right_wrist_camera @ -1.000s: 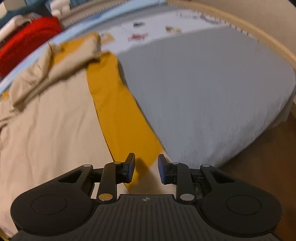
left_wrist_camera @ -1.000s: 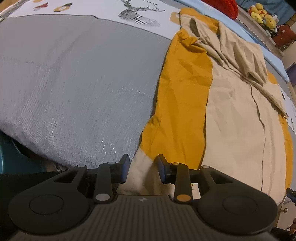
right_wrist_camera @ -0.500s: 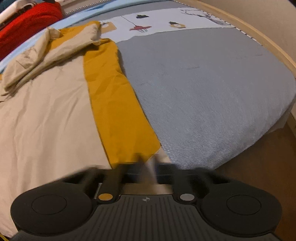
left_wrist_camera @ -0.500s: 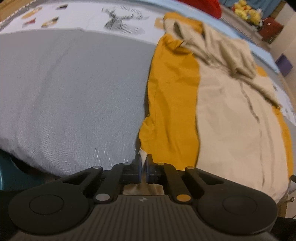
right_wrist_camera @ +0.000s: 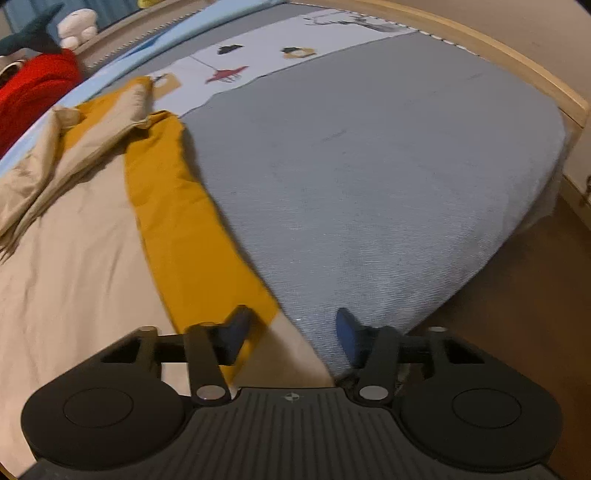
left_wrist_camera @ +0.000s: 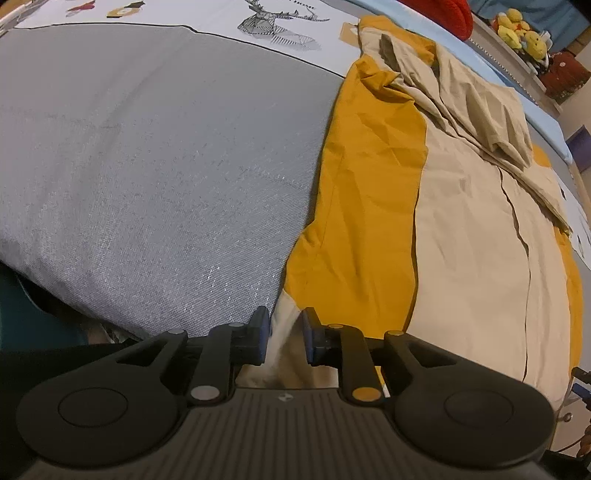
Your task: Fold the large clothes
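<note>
The grey woven bedspread point(left_wrist_camera: 155, 177) carries the mustard-and-beige cotton garment point(left_wrist_camera: 461, 236), spread flat with its top rumpled. The left gripper point(left_wrist_camera: 283, 341), partly parted, straddles its beige hem corner; the right gripper point(right_wrist_camera: 291, 334) gapes wide over that hem.

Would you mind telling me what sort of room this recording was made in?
Most likely a bedroom: a wide bed with a grey woven cover, a wooden bed frame along its edge, and yellow plush toys on a ledge behind.
</note>
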